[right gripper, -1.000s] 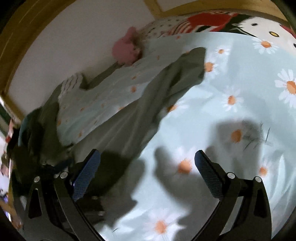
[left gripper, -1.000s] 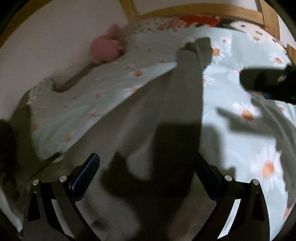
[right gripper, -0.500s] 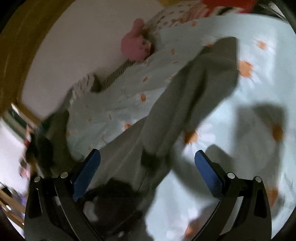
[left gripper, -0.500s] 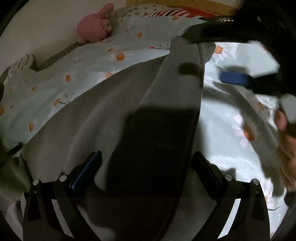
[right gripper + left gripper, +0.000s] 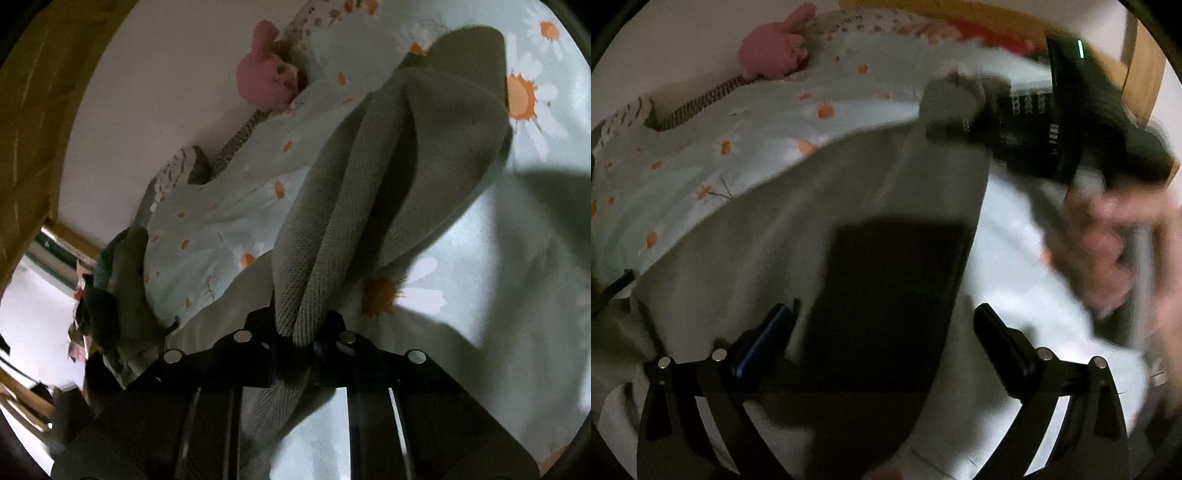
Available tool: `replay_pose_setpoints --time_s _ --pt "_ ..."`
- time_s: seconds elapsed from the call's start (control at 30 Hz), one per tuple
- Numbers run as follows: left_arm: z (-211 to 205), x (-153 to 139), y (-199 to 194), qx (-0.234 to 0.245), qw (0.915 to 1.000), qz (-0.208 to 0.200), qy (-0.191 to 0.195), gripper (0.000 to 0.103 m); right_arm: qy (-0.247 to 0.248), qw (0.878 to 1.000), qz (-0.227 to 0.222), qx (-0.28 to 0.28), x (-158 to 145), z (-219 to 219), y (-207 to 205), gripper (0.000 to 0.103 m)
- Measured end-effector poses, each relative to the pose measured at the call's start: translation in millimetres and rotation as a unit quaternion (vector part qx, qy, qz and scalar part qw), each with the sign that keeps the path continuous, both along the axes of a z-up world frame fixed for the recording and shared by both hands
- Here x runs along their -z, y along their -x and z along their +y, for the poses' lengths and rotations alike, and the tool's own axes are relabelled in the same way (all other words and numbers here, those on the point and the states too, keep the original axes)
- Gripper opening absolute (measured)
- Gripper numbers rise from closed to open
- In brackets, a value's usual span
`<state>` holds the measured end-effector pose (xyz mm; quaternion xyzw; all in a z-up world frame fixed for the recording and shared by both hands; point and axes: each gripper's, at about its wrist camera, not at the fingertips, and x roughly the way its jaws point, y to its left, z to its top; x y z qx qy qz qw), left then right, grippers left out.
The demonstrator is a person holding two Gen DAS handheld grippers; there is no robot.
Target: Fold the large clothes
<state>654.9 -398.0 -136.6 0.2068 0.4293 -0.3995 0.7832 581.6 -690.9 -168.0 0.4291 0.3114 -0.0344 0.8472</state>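
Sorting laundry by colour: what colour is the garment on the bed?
Grey-green knit garment, plain, clearest in the right wrist view.

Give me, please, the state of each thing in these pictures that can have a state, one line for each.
Grey-green knit garment: spread on the bed, one long part pinched and bunched.
Right tongs: shut on the garment.
Left tongs: open, nothing between them, above the garment.
Pale daisy-print bed cover: lying under the garment, wrinkled.
Pink plush toy: lying at the wall, untouched.
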Motion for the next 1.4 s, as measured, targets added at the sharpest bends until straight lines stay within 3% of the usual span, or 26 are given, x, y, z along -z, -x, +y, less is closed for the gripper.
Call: replay_pose_setpoints --time_s 0.07,0.2,0.33,0.4,0.5,0.53,0.67,0.73,0.8,0.83,0.87,0.9,1.1,1.17,1.4 --pt "6.8 -38.2 -10.7 -0.01 0.9995 -0.007 0.028 0.097 0.02 1.0 -0.008 -0.01 -6.9 6.3 1.0 0.012" --pt "-4.0 -111.5 -46.3 -0.029 0.9969 -0.009 0.072 0.097 0.124 0.992 0.002 -0.036 -26.2 41.9 -7.5 0.012" --pt "-69.0 -148.9 -62.2 0.013 0.9974 -0.063 0.033 0.097 0.22 0.974 0.027 -0.048 -32.9 74.5 -16.1 0.012" --pt "-113.1 -151.6 -61.5 0.052 0.9944 -0.092 -0.006 0.097 0.226 0.972 0.03 -0.049 -29.7 77.4 -15.7 0.012" --pt "-185.5 -130.7 -48.5 0.134 0.9742 -0.139 -0.116 0.097 0.237 0.97 0.027 -0.046 -25.4 79.4 -13.3 0.012" --pt "-210.8 -116.9 -42.0 0.172 0.9596 -0.155 -0.159 0.097 0.236 0.97 0.021 -0.045 -24.7 78.8 -11.9 0.012" --pt "-265.0 -64.5 -27.1 0.251 0.9157 -0.18 -0.257 0.097 0.233 0.971 -0.002 -0.045 -23.8 76.8 -1.5 0.012" --pt "-279.5 -43.9 -27.4 0.267 0.9094 -0.156 -0.278 0.097 0.246 0.967 -0.026 -0.054 -28.3 83.4 3.5 0.012" --pt "-287.3 -25.3 -32.4 0.272 0.9126 -0.09 -0.291 0.097 0.267 0.961 -0.042 -0.064 -34.1 93.2 5.4 0.013" --pt "-287.8 -16.4 -36.4 0.271 0.9177 -0.043 -0.287 0.081 0.276 0.958 -0.045 -0.07 -35.6 96.8 5.7 0.013" --pt "-286.8 -9.9 -40.5 0.266 0.9216 -0.009 -0.283 0.014 0.293 0.952 -0.044 -0.075 -37.9 103.6 4.5 0.013" --pt "-284.7 -4.7 -48.9 0.241 0.9301 0.015 -0.277 0.009 0.302 0.949 -0.043 -0.077 -39.0 107.2 3.7 0.012" --pt "-255.6 -26.0 -73.7 0.206 0.9511 0.044 -0.226 0.007 0.335 0.938 -0.047 -0.081 -44.2 119.8 2.1 0.012" --pt "-239.2 -53.8 -79.3 0.192 0.9625 0.047 -0.186 0.007 0.356 0.93 -0.052 -0.079 -49.0 130.1 3.9 0.012" --pt "-170.3 -153.9 -85.5 0.144 0.9863 0.031 -0.074 0.007 0.405 0.903 -0.126 -0.074 -83.2 179.2 24.1 0.012"
